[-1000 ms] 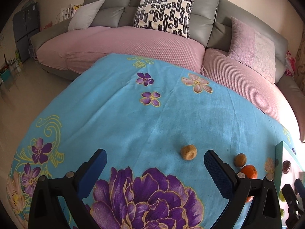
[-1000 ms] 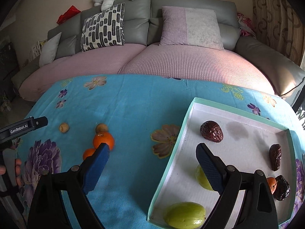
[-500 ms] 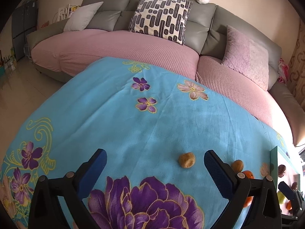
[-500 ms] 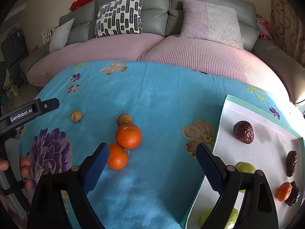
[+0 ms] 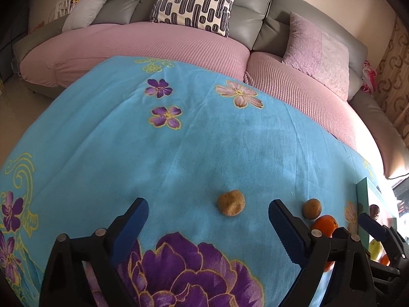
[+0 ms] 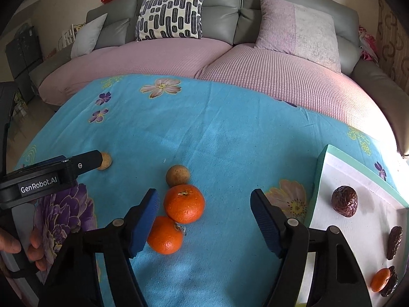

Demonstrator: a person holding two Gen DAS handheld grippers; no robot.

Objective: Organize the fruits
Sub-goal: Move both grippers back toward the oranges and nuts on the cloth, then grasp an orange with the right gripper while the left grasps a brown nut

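Observation:
Two oranges (image 6: 184, 203) (image 6: 165, 235) lie touching on the blue flowered cloth (image 6: 230, 140), with a small brown fruit (image 6: 177, 175) just behind them. My right gripper (image 6: 204, 215) is open low over the cloth, the oranges by its left finger. Another brown fruit (image 5: 231, 202) (image 6: 105, 161) lies ahead of my open left gripper (image 5: 208, 220), slightly right of centre. The white tray (image 6: 322, 168) at the right holds dark dates (image 6: 344, 204) and a small orange fruit (image 6: 381, 278). In the left wrist view the second brown fruit (image 5: 311, 208) and an orange (image 5: 326, 226) show behind the right finger.
A curved sofa (image 6: 179, 58) with pink seat covers and cushions runs behind the table. A hand (image 6: 23, 245) holds the left gripper's handle at the left edge of the right wrist view. The cloth's far half is bare.
My right gripper has swung left from over the tray to the two oranges and come closer to them. The left gripper has edged toward the lone brown fruit.

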